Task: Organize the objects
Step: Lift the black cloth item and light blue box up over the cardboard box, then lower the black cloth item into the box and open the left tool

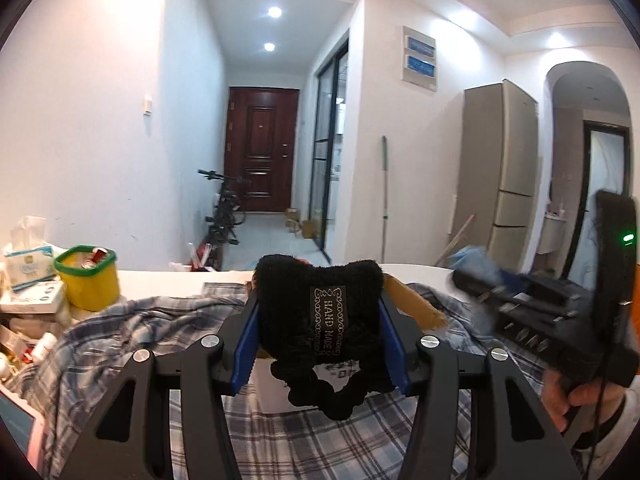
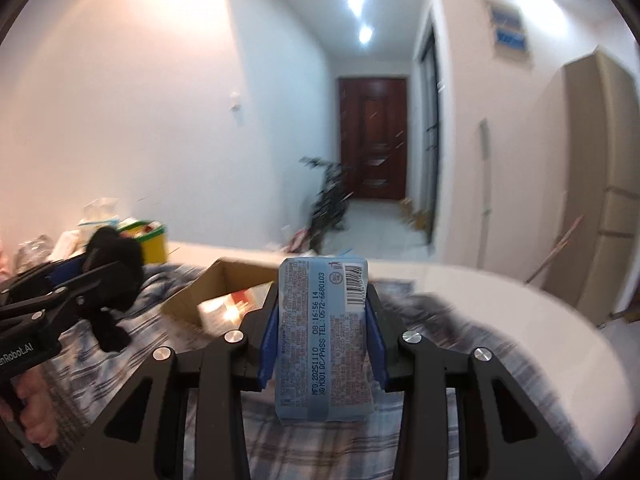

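- Our left hand-held gripper [image 1: 320, 328] is clenched on a black fuzzy knitted item with a "HAND MADE" label [image 1: 320, 320]; its blue pads press both sides, and the loose lower part dangles beneath them.
- Below and just beyond it sits an open brown cardboard box [image 2: 216, 284] on a blue-and-white plaid cloth [image 1: 132, 320] spread over the white bench [image 1: 168, 278]; the box already holds some pale packets, though blur hides what they are.
- At the bench's left end stand a yellow square tub with a green rim [image 1: 86, 280] and a clutter of tissue packs.
- Our right hand-held gripper [image 2: 322, 340] is grasping a pale blue printed soft pack with a barcode [image 2: 322, 336], held upright, clear of the cloth and just right of the box.
- We judge that we are mid-carry with both items lifted and the box as the likely destination.
- Next, each item needs bringing over the box opening and lowering before letting go; the knitted piece is floppy and may snag on the box's flap [image 1: 416, 304], while the pack looks soft and squashable.
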The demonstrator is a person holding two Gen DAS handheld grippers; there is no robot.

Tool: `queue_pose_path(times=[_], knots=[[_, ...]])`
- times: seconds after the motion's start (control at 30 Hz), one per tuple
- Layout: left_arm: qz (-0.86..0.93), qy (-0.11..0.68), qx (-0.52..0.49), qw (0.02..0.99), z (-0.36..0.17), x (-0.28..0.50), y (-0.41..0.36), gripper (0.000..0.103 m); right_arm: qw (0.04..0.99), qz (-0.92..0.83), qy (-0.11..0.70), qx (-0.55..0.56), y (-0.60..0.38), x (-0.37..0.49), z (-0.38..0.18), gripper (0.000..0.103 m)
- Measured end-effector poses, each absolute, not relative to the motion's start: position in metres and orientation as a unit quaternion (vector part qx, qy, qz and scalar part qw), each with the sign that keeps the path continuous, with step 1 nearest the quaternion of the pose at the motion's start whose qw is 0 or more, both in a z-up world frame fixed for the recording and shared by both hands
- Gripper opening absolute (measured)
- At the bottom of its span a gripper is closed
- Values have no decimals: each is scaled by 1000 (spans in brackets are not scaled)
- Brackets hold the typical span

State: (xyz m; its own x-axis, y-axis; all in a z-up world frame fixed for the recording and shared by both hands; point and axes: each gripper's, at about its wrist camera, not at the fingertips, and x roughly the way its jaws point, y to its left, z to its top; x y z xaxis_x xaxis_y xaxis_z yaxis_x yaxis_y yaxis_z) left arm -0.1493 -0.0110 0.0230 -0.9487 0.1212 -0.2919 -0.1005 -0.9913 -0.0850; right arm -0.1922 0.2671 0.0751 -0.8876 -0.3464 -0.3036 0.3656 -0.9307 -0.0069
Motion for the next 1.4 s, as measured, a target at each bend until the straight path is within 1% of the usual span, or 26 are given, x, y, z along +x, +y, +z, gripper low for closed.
queue_pose_path(times=[0.1,0.17,0.3,0.5,0.57,0.63,0.77,0.87,0.93,1.03,1.13,1.23,1.4], knots=[[985,-62,-146,64,36,-146,-19,56,168,-980,29,107,276,-176,98,37],[989,-54,-133,39,47,-143,-21,56,168,-981,31,90,278,-168,115,37],[991,-51,-121,40,74,-139,-22,56,167,-982,43,72,274,-158,143,37],[992,-49,-88,76,131,-133,-19,56,169,-984,44,44,260,-152,195,37],[995,-46,-61,67,151,-130,-16,56,168,-985,24,28,259,-150,217,37],[997,-43,-36,53,170,-125,-13,56,175,-984,-12,7,262,-149,240,37],[997,-50,-25,60,192,-124,-12,56,165,-985,-45,-14,261,-154,271,37],[997,-46,-16,60,192,-121,-14,56,165,-985,-54,-1,264,-159,270,36],[997,-52,-10,53,184,-119,-19,56,172,-984,-44,11,263,-161,257,36],[997,-35,-31,58,175,-129,-18,56,159,-986,-38,22,261,-169,236,36],[997,-35,-44,49,169,-141,-16,56,152,-987,-27,37,259,-182,226,36],[996,-26,-66,52,161,-156,-14,56,162,-985,-19,59,258,-190,219,36],[994,-31,-97,46,146,-178,-16,56,146,-985,-34,83,267,-209,209,36]])
